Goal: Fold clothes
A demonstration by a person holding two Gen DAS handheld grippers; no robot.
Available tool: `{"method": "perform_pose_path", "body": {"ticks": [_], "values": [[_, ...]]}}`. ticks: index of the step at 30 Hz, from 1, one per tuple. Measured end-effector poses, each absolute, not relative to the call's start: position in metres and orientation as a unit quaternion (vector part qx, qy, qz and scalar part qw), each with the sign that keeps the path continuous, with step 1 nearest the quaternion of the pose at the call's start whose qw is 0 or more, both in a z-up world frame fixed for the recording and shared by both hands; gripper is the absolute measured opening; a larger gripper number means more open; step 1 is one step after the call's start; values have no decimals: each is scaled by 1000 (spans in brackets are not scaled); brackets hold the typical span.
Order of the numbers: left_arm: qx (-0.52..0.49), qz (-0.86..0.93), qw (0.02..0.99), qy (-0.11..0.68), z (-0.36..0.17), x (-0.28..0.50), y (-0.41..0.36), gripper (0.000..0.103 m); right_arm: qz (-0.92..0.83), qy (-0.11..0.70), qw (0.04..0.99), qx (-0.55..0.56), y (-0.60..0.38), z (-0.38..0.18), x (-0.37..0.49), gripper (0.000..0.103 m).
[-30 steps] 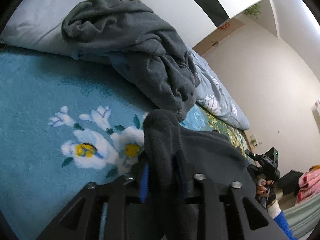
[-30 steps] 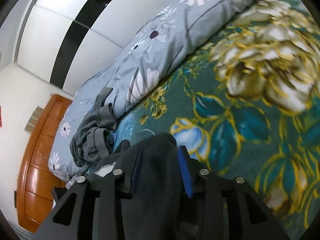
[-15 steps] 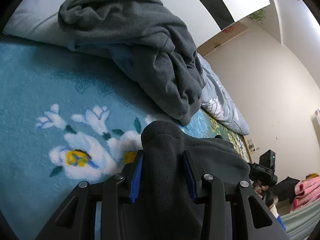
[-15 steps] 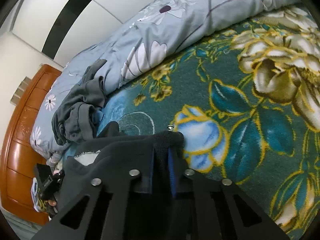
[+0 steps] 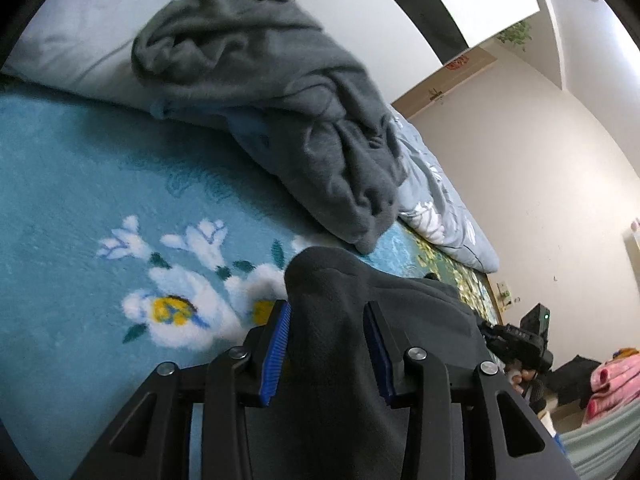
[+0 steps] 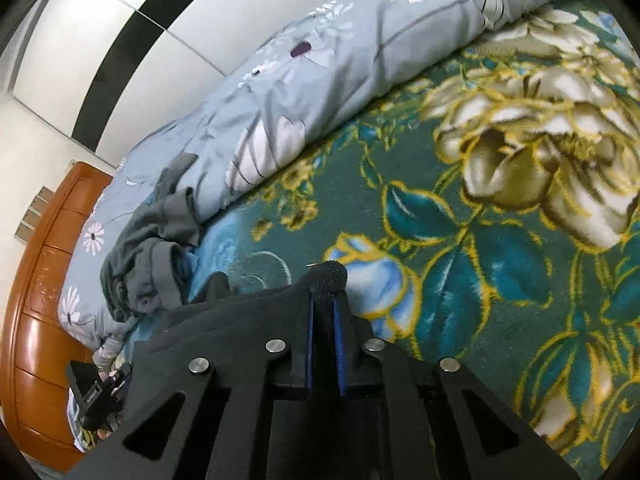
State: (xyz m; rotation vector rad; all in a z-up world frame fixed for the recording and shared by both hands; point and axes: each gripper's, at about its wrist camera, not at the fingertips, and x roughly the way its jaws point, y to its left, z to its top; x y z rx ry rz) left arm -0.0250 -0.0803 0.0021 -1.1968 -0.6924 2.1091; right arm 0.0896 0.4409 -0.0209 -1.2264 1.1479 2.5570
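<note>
Left wrist view shows our left gripper [image 5: 326, 344] pinching a bunched corner of the dark fleece garment [image 5: 404, 312]. Our right gripper [image 6: 325, 336] is clamped thin on another corner. The garment seems stretched between them over the flowered blanket [image 6: 460, 240].

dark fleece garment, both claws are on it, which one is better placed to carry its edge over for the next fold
Probably the right claw. It is pinched tight on a thin edge of the dark fleece garment, with open floral blanket ahead. The left claw holds a thicker bunch, and the grey clothes pile lies close in front.
</note>
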Motion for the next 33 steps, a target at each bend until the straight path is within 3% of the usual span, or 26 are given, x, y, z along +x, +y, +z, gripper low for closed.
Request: {"method": "perform_pose_path", "body": {"ticks": [3,5,7,10,15,17,18,33], "values": [[-436,801,317,-260,19,-5,-87,62,843,379,26,-382,439,-1,106,19],[-427,804,327,-256,25,12,-90,72,849,376,17,-371,435,10,128,41],[-418,807,333,-251,27,32,-92,81,852,375,7,-366,429,12,154,57],[-413,814,328,-243,24,58,-95,88,844,403,-7,-355,419,0,202,70],[-417,814,310,-259,8,95,-106,98,816,468,-2,-340,405,-29,252,71],[-430,803,310,-274,-3,104,-108,102,803,494,2,-334,400,-41,271,82],[-436,797,310,-282,-8,108,-109,103,801,499,4,-330,396,-44,276,82],[-464,777,272,-326,-28,143,-82,103,807,501,23,-313,362,-47,256,83]]}}
